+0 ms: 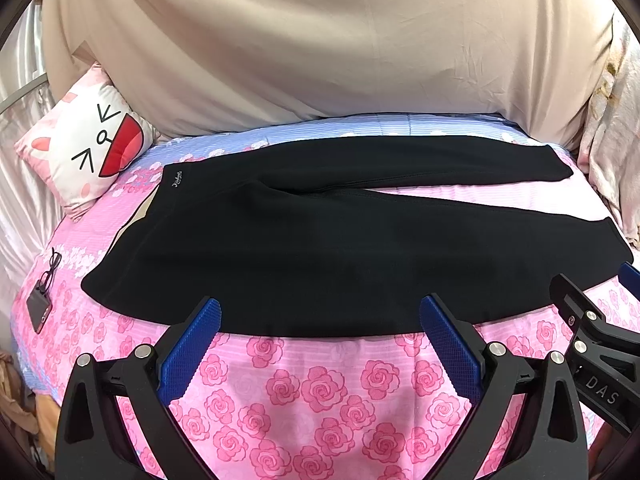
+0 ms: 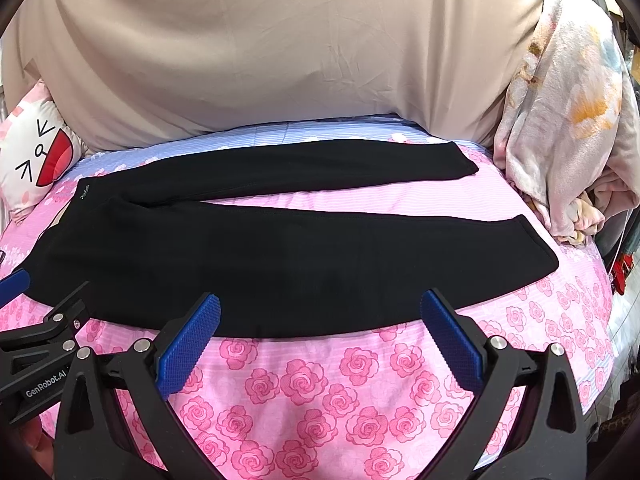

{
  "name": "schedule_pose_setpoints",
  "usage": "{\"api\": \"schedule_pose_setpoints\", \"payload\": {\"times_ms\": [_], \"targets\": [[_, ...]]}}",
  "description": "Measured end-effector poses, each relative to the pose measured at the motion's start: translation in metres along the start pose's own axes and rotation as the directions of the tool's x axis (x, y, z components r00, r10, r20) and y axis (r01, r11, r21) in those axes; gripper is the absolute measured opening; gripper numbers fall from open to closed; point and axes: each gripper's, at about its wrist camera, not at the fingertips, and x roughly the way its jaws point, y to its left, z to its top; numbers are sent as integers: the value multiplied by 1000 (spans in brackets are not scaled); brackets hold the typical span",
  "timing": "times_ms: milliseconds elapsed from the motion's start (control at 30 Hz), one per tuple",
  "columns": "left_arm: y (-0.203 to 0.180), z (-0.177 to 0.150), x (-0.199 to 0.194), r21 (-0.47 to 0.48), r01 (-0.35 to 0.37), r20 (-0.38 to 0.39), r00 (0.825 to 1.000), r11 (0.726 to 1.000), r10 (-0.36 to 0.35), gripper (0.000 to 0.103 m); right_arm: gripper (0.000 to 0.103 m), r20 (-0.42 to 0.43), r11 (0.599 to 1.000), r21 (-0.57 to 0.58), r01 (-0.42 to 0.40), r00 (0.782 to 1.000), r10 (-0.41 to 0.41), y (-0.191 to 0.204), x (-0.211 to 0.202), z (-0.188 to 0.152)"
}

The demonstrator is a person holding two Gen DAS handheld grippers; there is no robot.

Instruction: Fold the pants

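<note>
One pair of black pants point(image 1: 320, 248) lay spread flat on the bed, on a pink bedspread point(image 1: 304, 400) printed with roses, its far band pale blue. The waistband sat toward the left, with a small pale logo point(image 1: 177, 179) at its far corner, and the two legs ran to the right, parted by a narrow wedge of bedspread; the far leg ended in a cuff point(image 2: 464, 164) near the crumpled floral blanket point(image 2: 568, 120) heaped at the right edge. Two grippers were in view. The left gripper point(image 1: 320, 320) hung over the near edge of the pants, its two blue-padded fingers point(image 1: 192, 344) spread wide, holding nothing, the tips just above or at the cloth's hem. The right gripper point(image 2: 320, 316) hung likewise over the near leg, its jaws equally wide apart and empty; whether either touched the fabric could not be told. Each gripper showed at the edge of the other's camera, side by side. One cat-face cushion point(image 1: 84, 148) leaned at the far left corner against a beige sheet point(image 1: 320, 40) that covered the back. One dark card holder point(image 1: 38, 308) with a lanyard lay on the bedspread to the left, well apart from the pants. No container showed in either view.
</note>
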Motion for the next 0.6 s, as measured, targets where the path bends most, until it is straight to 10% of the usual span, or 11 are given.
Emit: {"api": "schedule_pose_setpoints", "payload": {"times_ms": [600], "targets": [[-2,1,0,-1,0,-1,1000,1000,0,98,98,0,1000,0,4,1000,-4,1,0,-1]]}}
